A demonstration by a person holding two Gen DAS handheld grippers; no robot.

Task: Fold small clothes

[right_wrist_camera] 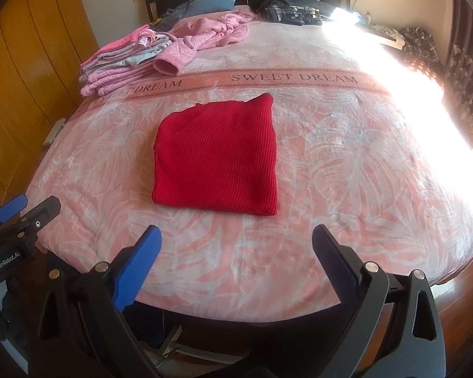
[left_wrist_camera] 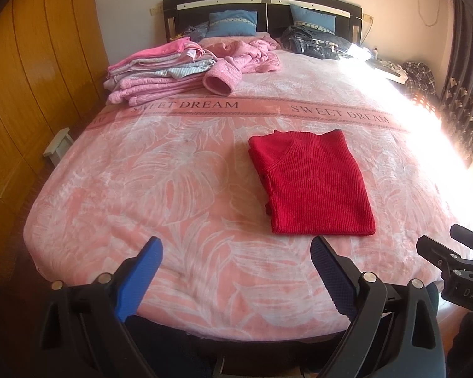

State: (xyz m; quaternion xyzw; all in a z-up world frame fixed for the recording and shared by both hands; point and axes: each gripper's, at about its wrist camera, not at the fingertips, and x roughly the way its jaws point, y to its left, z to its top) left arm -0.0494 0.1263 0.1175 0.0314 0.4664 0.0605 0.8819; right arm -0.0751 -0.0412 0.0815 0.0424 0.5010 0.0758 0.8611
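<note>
A red ribbed sweater [left_wrist_camera: 312,182] lies folded into a neat rectangle on the pink bedspread [left_wrist_camera: 173,189], and it also sits mid-bed in the right wrist view [right_wrist_camera: 217,157]. My left gripper [left_wrist_camera: 236,249] hovers over the bed's near edge, open and holding nothing, with the sweater ahead and to its right. My right gripper [right_wrist_camera: 236,239] is open too, just short of the sweater's near hem. Each gripper shows at the side of the other's view: the right gripper [left_wrist_camera: 451,252] and the left gripper [right_wrist_camera: 25,208].
A stack of folded pink and grey clothes [left_wrist_camera: 160,69] sits at the far left of the bed, beside a crumpled pink garment [left_wrist_camera: 246,53]. Dark plaid clothes [left_wrist_camera: 312,42] and blue pillows [left_wrist_camera: 233,22] lie by the headboard. A wooden wardrobe [left_wrist_camera: 31,78] stands left; glare washes out the right.
</note>
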